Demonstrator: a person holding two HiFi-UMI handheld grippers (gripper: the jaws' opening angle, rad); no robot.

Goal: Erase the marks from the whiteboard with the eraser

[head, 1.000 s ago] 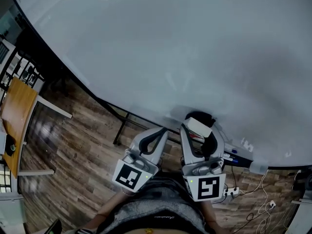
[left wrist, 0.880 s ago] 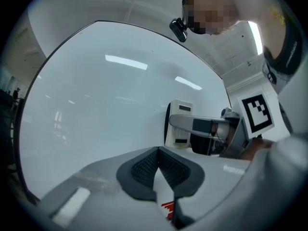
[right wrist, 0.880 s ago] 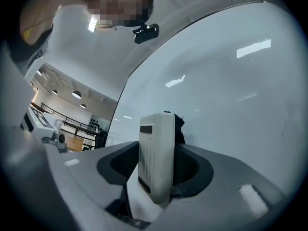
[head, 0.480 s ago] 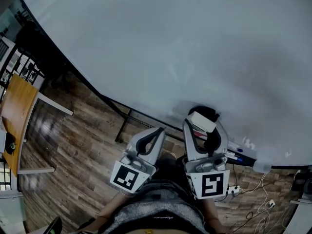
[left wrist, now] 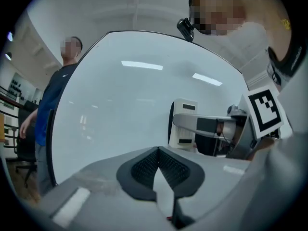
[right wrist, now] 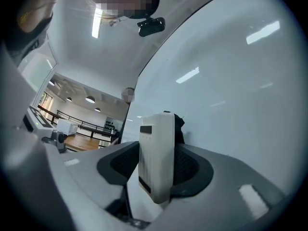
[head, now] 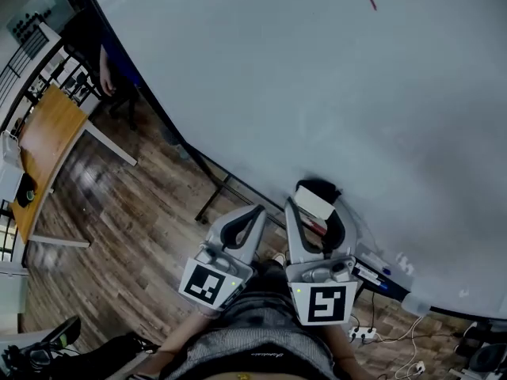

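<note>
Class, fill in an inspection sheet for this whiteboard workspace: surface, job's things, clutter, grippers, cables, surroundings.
Surface: whiteboard mostly clean; one short red mark near its top.
Job's things: eraser, white-backed, clamped in the right gripper.
Clutter: markers on the board's ledge, low right.
Grippers: right gripper shut on the eraser; left gripper shut, empty.
Cables: cables and a power strip on the floor.
Surroundings: wood floor; wooden table at left; a person stands by the board's edge.
</note>
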